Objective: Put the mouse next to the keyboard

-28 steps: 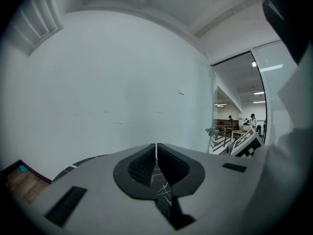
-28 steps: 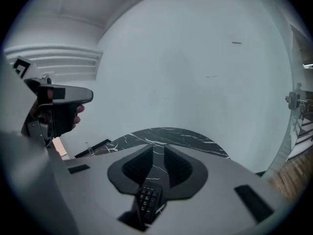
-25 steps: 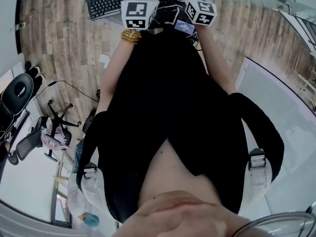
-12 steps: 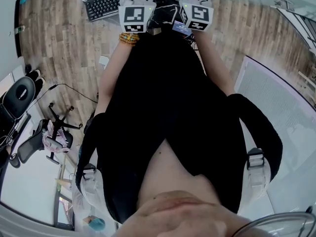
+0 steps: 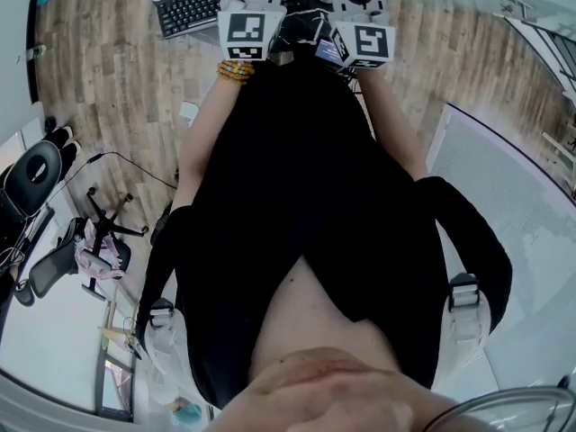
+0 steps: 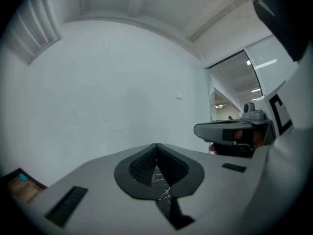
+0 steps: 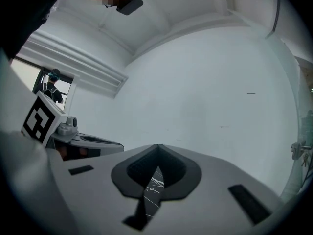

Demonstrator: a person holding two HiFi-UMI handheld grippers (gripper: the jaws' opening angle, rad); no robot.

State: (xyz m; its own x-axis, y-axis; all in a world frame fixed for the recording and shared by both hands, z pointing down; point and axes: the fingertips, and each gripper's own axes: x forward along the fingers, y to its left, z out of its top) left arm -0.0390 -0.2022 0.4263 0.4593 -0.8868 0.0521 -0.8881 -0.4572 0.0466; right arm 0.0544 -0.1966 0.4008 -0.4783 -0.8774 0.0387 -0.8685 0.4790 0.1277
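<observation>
While the desk sits at the top edge of the head view with the keyboard at upper left, I can't find the mouse in any view. Left tongs are pinched together and empty. Right tongs just closed on nothing. Risk: both face a blank wall, so a blind reach could shove the keyboard.

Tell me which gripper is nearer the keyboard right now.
Left. In the head view, the left gripper overlaps the keyboard; the right gripper sits further right, near its right end.
</observation>
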